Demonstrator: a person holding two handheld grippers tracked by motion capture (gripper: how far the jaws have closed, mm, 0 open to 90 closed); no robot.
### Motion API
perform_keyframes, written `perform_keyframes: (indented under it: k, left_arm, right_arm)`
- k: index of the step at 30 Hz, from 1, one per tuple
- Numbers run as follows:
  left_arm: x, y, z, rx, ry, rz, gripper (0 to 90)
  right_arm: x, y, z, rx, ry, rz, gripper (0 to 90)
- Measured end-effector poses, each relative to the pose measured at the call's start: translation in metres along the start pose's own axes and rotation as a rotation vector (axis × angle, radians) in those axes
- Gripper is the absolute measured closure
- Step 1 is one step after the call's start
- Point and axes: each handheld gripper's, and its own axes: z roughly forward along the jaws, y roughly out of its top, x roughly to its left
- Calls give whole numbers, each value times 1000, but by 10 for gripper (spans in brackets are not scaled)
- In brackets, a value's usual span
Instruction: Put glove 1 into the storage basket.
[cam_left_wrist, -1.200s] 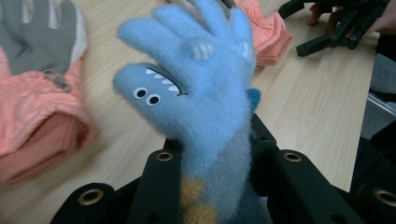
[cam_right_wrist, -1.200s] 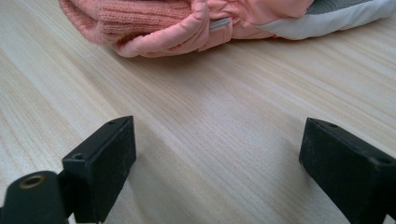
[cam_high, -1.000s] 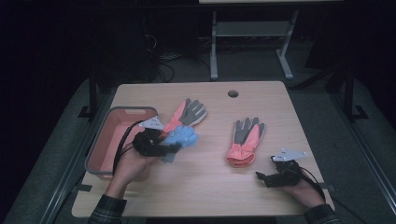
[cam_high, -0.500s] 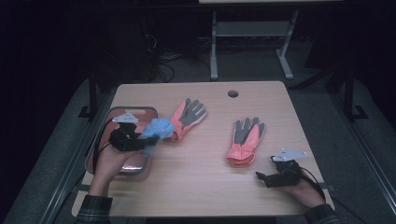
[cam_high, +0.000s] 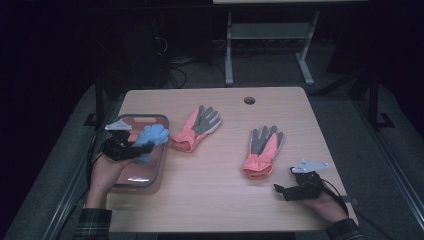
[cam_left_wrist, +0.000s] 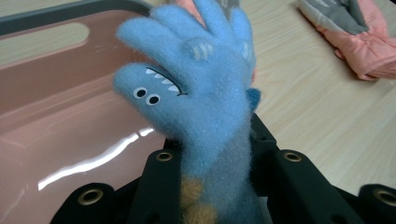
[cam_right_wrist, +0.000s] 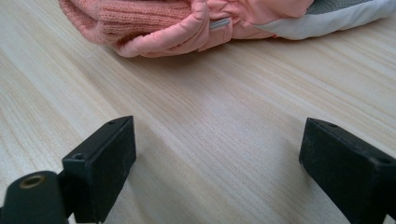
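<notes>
My left gripper (cam_high: 131, 147) is shut on the cuff of a fuzzy blue glove (cam_high: 151, 136) and holds it over the pink tray (cam_high: 150, 120) at the table's left. In the left gripper view the blue glove (cam_left_wrist: 196, 93), with a printed shark face, stands up between the black jaws, the tray (cam_left_wrist: 56, 93) behind it. Two pink-and-grey gloves lie flat on the table, one (cam_high: 197, 127) just right of the tray and one (cam_high: 262, 150) further right. Near the front right corner my right gripper (cam_high: 280, 189) rests open, and its view shows bare wood between the jaws with a pink glove cuff (cam_right_wrist: 187, 23) ahead.
The wooden table has a round cable hole (cam_high: 249, 100) near its far edge. Bare wood lies between the two pink gloves and along the front edge. A metal frame (cam_high: 265, 45) stands on the dark floor beyond the table.
My left gripper has carried the blue glove leftward, from beside the left pink glove to over the tray. The right gripper has stayed put.
</notes>
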Motion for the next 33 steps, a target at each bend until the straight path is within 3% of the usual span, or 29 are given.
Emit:
perform_keyframes:
  k: [5, 9, 18, 24, 28, 33]
  left_arm:
    - [11, -2, 5, 17, 32, -15, 713]
    - [23, -3, 14, 37, 79, -51, 713]
    - [41, -16, 32, 92, 111, -120, 709]
    - [44, -18, 38, 139, 125, -132, 682]
    - [47, -20, 45, 195, 122, -137, 639]
    - [49, -23, 51, 233, 137, -148, 476]
  right_arm:
    - [0, 0, 0, 0, 0, 0, 106]
    - [0, 0, 0, 1, -1, -4, 106]
    - [0, 0, 0, -1, 0, 0, 106]
    - [0, 0, 0, 1, -1, -4, 106]
    - [0, 0, 0, 1, -2, -3, 106]
    - [0, 0, 0, 1, -2, -3, 106]
